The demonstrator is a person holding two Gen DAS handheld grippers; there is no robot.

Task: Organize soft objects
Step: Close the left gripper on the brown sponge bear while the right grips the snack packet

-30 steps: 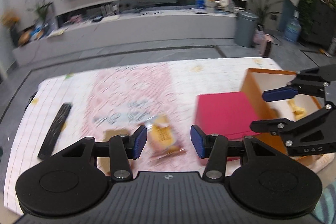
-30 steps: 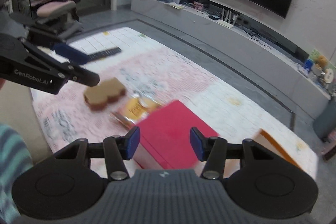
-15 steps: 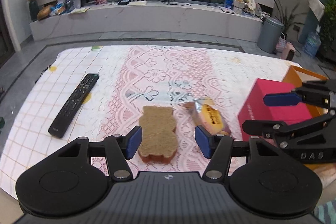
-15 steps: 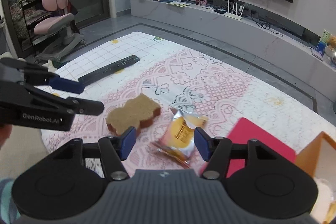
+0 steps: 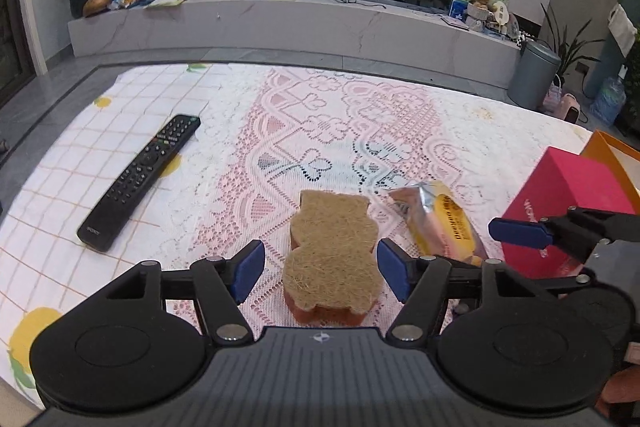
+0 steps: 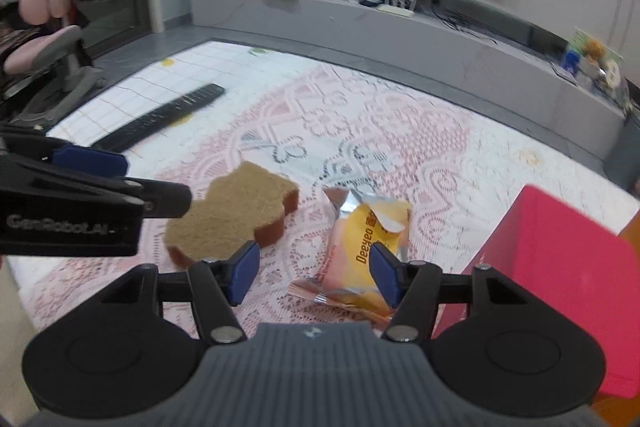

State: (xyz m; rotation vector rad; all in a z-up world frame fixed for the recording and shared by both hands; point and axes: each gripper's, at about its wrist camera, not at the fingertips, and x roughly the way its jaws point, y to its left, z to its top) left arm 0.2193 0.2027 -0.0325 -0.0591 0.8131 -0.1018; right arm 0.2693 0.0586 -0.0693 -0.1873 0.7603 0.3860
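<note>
Sponge (image 5: pixel 334 253): bear-shaped, coarse tan fibre over a red-brown base, lay on the lace-covered table (image 5: pixel 280 131) between the opening jaws of the left gripper (image 5: pixel 320 269), untouched.
Snack packet (image 6: pixel 366 247): crinkly foil, yellow; right gripper (image 6: pixel 314 267) jaws apart over it, one pad hiding its edge.
Red box (image 6: pixel 560 259): smooth card, cut off at frame.

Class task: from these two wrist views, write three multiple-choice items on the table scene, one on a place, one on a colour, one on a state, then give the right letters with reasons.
1. Where does the remote control lie relative to the bear-shaped sponge?
A. to its left B. on top of it C. inside the box

2. What colour is the box beside the snack packet?
A. green B. red C. white

3. How does the left hand-held gripper stand to the sponge?
A. clamped on it B. lifting it C. jaws apart, sponge between them

Answers: 1 A, the remote lies off to the sponge's left on the checked cloth; 2 B, its faces are plainly red; 3 C, the jaws are opening and gaps show beside both pads.
</note>
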